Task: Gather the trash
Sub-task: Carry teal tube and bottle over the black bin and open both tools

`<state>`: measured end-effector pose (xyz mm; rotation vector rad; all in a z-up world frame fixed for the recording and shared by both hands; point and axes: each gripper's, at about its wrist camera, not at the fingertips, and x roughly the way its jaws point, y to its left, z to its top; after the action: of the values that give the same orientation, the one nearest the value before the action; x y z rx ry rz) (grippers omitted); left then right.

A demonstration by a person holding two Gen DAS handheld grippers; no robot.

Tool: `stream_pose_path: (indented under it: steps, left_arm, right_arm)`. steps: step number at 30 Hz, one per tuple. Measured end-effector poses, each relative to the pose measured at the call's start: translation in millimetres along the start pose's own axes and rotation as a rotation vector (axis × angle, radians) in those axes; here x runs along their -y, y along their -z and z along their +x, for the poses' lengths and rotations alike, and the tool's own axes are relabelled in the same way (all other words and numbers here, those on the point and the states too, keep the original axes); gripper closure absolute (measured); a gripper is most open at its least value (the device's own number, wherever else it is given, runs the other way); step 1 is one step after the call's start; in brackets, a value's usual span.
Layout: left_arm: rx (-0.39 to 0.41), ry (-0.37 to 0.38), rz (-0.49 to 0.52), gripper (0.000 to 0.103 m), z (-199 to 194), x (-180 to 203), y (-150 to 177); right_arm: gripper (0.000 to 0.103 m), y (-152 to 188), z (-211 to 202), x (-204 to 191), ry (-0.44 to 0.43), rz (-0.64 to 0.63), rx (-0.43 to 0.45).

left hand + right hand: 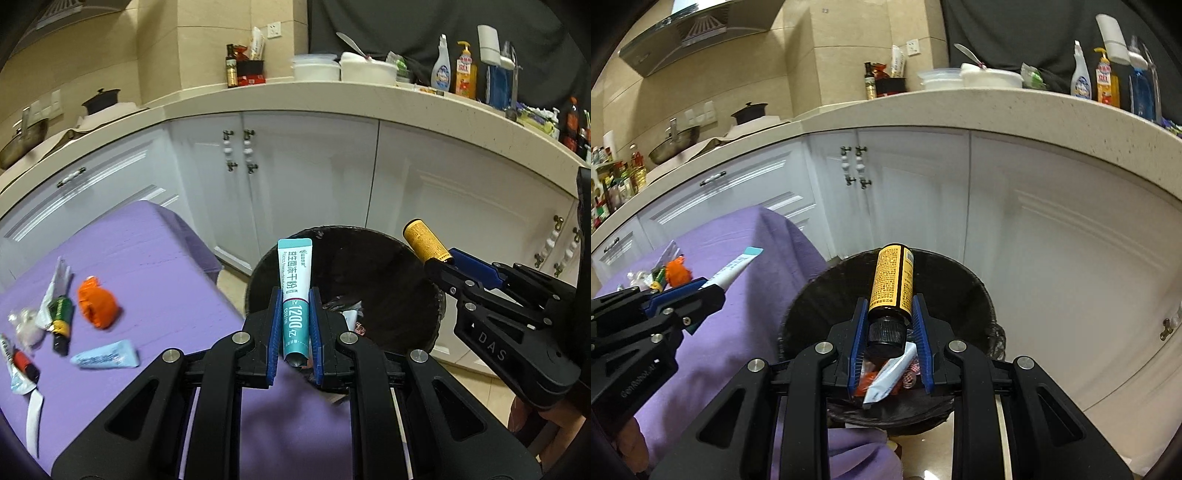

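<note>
I want both loads well over the bin (960, 280) mouth before letting go, so nothing clips the rim. My left gripper (295, 325) is clenched on the sachet (294, 295), which stands upright at the bin's near edge. My right gripper (890, 332) grasps the bottle (891, 280) just above its cap, over the bin. More trash waits on the bench (155, 258).
</note>
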<state>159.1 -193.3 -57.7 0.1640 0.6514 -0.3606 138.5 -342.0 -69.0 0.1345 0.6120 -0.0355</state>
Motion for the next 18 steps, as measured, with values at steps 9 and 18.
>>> stream_pose_path:
  steps: [9, 18]
  left_arm:
    - [-0.034, -0.004, 0.004, 0.084, 34.8, 6.0, -10.6]
    - [-0.019, -0.033, -0.023, 0.054, 29.0, -3.2, -10.0]
  right_arm:
    - [0.059, -2.7, 21.2, 22.6, -0.003, 0.071, 0.004]
    - [0.059, -6.2, 21.0, 18.5, -0.01, 0.062, 0.008]
